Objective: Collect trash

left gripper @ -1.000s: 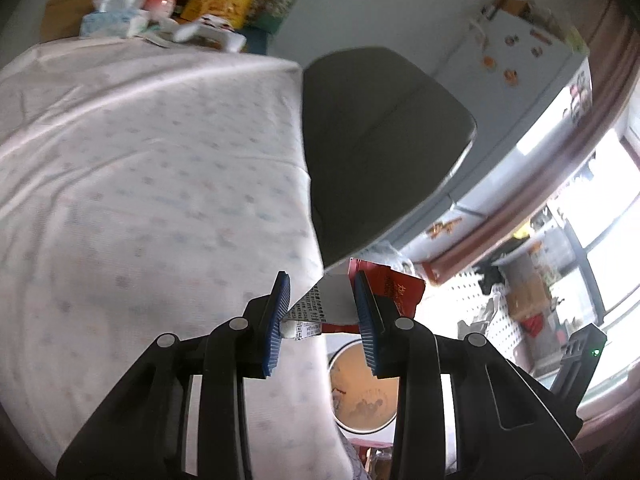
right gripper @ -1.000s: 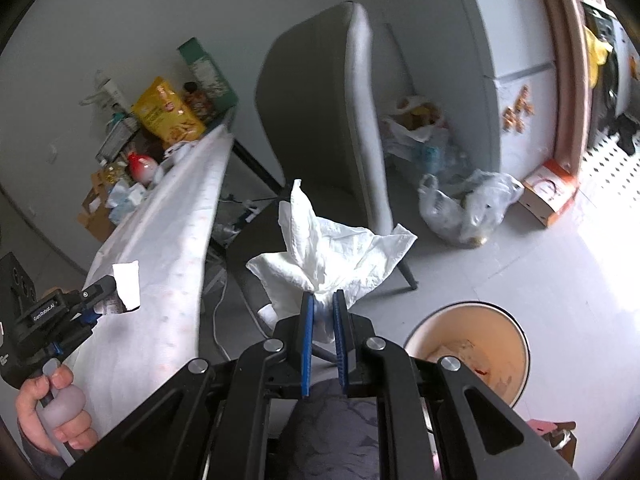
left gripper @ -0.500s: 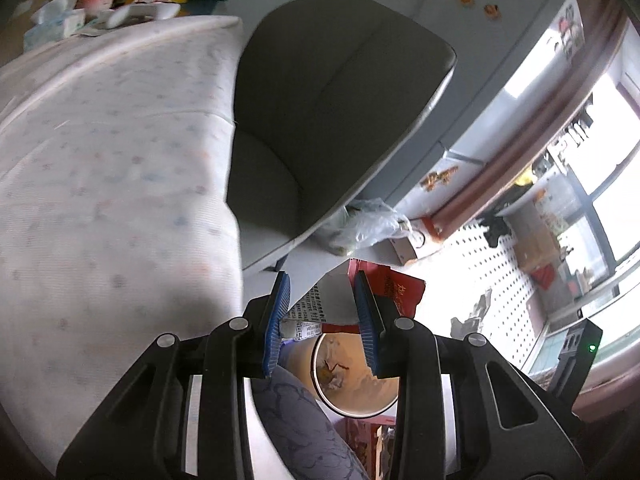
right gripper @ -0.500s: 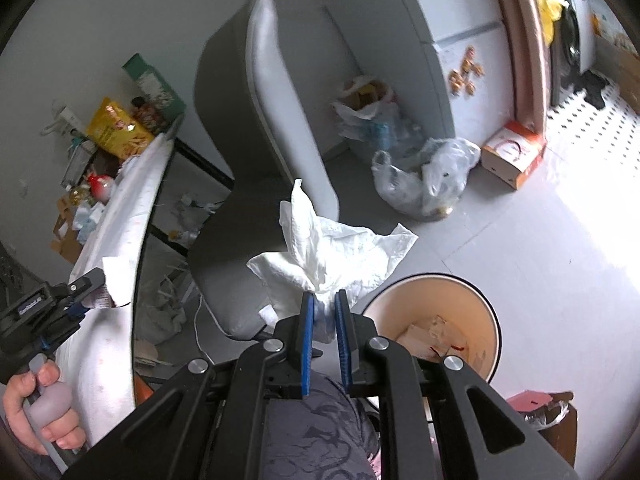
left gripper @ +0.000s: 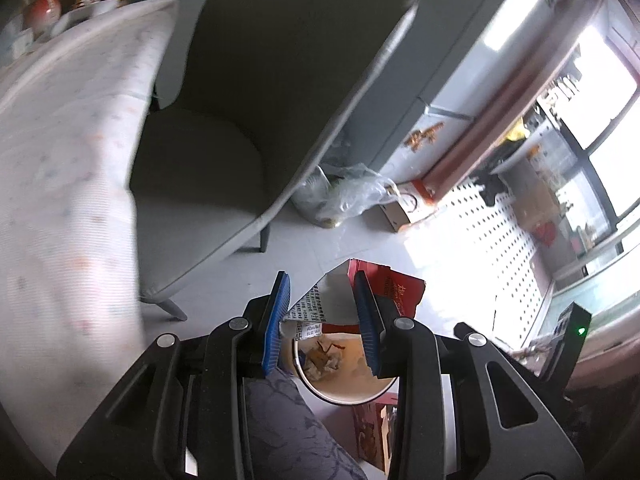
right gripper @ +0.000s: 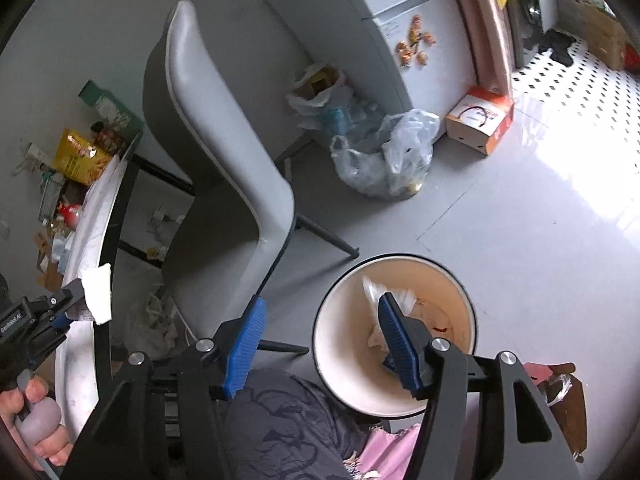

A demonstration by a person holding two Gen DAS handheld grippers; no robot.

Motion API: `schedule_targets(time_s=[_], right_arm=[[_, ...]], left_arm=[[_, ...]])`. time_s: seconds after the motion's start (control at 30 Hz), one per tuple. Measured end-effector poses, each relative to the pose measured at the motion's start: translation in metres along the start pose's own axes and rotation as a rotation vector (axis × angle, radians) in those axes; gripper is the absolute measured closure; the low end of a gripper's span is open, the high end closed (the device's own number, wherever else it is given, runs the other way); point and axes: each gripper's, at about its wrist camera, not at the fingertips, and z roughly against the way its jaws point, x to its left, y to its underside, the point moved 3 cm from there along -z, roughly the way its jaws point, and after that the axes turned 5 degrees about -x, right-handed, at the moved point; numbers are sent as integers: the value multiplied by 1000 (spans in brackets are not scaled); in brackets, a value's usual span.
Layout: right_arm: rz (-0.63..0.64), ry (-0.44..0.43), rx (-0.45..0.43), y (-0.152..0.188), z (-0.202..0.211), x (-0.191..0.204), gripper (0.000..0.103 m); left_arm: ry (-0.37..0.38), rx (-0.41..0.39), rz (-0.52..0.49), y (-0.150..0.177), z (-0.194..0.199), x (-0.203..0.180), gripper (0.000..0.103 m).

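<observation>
Grey chair (right gripper: 224, 184) beside waste bin (right gripper: 460, 292), plastic bags (right gripper: 384, 160) behind, table edge (right gripper: 106, 240) left

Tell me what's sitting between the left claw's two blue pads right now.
In the left wrist view, a torn red and white package sits between the left claw's pads, directly above the open trash bin.

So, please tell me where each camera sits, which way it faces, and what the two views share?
Left wrist: on the left gripper, facing down toward the floor; its pads press a red and white wrapper above the bin; a trouser leg shows.
Right wrist: on the right gripper, facing down over the bin; its jaws are opening, empty; the tissue lies inside; the left hand shows.
Shared: bin, grey chair, plastic bag.
</observation>
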Motion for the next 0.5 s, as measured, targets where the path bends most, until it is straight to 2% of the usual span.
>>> schedule_targets(time_s=[0.23, 0.37, 0.4, 0.43, 0.47, 0.5], right_arm=[[-39, 45, -71, -15, 40, -42, 38], [-104, -1, -57, -13, 54, -56, 38], [-102, -2, -62, -12, 56, -55, 38], [-94, -1, -72, -13, 61, -54, 37], [-88, -1, -80, -14, 64, -53, 35], [-85, -1, -85, -14, 65, -51, 35]], left_arm=[[38, 59, -56, 10, -30, -36, 70], [74, 90, -73, 18, -45, -56, 68], [79, 97, -67, 19, -48, -59, 51], [91, 101, -53, 20, -51, -59, 27], [116, 96, -31, 20, -51, -59, 22], [124, 92, -23, 21, -50, -60, 20]])
